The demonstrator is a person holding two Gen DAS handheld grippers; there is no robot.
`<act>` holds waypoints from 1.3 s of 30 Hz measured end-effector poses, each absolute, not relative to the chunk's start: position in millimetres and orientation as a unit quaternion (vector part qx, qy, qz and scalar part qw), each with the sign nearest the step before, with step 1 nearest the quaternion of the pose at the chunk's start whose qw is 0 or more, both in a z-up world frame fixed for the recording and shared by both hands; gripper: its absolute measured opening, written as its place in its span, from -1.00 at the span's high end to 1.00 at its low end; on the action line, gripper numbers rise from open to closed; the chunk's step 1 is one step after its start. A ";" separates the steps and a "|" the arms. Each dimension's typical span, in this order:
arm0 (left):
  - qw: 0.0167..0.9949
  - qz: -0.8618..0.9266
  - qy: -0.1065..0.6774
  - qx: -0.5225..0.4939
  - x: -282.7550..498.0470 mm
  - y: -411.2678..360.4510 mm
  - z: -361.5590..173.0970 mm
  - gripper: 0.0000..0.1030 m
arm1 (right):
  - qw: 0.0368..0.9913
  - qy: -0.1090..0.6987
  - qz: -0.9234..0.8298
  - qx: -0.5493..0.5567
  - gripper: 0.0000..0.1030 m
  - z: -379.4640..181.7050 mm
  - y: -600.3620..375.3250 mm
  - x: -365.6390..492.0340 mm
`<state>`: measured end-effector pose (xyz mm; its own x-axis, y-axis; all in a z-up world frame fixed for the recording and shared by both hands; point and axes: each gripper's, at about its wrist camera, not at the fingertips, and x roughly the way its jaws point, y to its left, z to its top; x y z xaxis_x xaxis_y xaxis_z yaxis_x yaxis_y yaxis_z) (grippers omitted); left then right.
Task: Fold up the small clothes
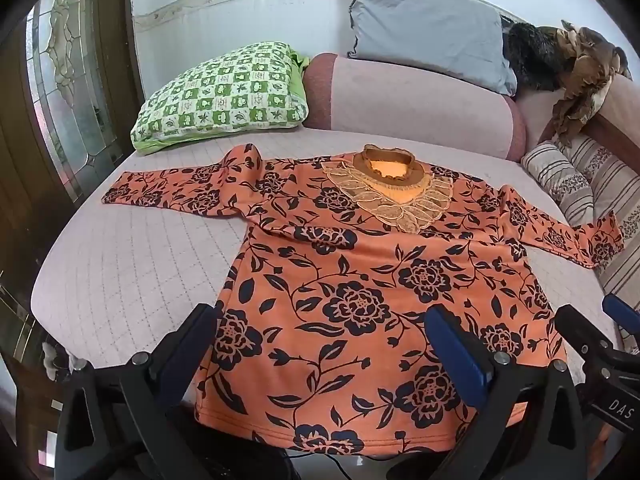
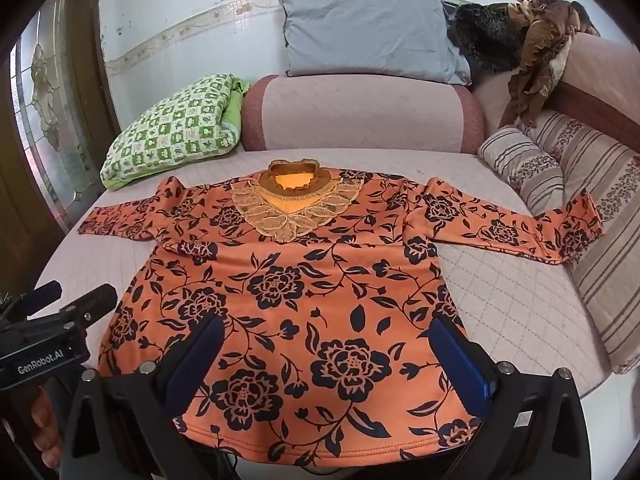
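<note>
One orange long-sleeved top printed with black flowers (image 1: 360,300) lies face up and spread flat on the pale pink quilted bed (image 1: 120,272), its hem toward me at 6 o'clock and its frilled brown collar with a tan lace bib (image 1: 390,184) at 12 o'clock. Its two sleeves run out toward 9 and 3 o'clock, the 3 o'clock cuff reaching the striped cushion (image 2: 532,176) at the bed's edge.

My left tongs (image 1: 320,344) hang spread as wide as they go above the hem's 9 o'clock half, gripping nothing. My right tongs (image 2: 326,352) are equally wide and empty, over the middle of the lower body. No fold has been made yet, as far as I can judge.

The cloth looks like a soft, fairly thick knit: light, limp, likely to drape and drag rather than hold a shape, and grippy enough on the quilting to bunch if I pull it sideways. I would pinch it at edges where it is doubled, a sleeve cuff and the shoulder seam on one side, and lift before carrying it across. The lace bib looks delicate; I would keep the pads off it.
</note>
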<state>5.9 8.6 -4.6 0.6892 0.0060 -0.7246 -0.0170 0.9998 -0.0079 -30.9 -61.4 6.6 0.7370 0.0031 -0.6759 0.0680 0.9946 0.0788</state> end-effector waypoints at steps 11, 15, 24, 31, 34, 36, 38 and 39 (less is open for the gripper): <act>0.919 0.007 0.393 -0.005 4.6 7.5 -6.6 -1.00 | 0.932 0.359 -0.013 0.050 -1.00 9.3 -58.5 -31.6; 0.918 0.007 0.396 -0.007 5.0 8.5 -6.7 -1.00 | 0.930 0.363 -0.012 0.051 -1.00 9.6 -59.4 -30.0; 0.917 0.005 0.398 -0.011 4.5 12.4 -8.5 -1.00 | 0.930 0.365 -0.012 0.045 -1.00 8.7 -58.0 -26.7; 0.917 0.005 0.399 -0.014 6.9 15.5 -11.9 -1.00 | 0.932 0.361 -0.015 0.041 -1.00 8.2 -56.4 -23.7; 0.916 0.005 0.401 -0.013 8.8 16.0 -12.1 -1.00 | 0.932 0.359 -0.017 0.040 -1.00 8.7 -55.8 -22.0; 0.916 0.005 0.402 -0.013 9.8 16.4 -13.0 -1.00 | 0.932 0.360 -0.017 0.041 -1.00 8.7 -56.0 -21.7; 0.916 0.006 0.401 -0.013 10.4 16.5 -14.1 -1.00 | 0.932 0.359 -0.017 0.040 -1.00 9.0 -55.1 -21.4; 0.916 0.006 0.401 -0.014 10.6 16.4 -14.3 -1.00 | 0.932 0.359 -0.017 0.039 -1.00 9.2 -54.8 -21.8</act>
<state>10.6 16.4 -14.3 0.6781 -0.0007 -0.7350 -0.0217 0.9995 -0.0211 -21.8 -54.8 9.2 0.7419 -0.0038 -0.6705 0.0599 0.9964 0.0606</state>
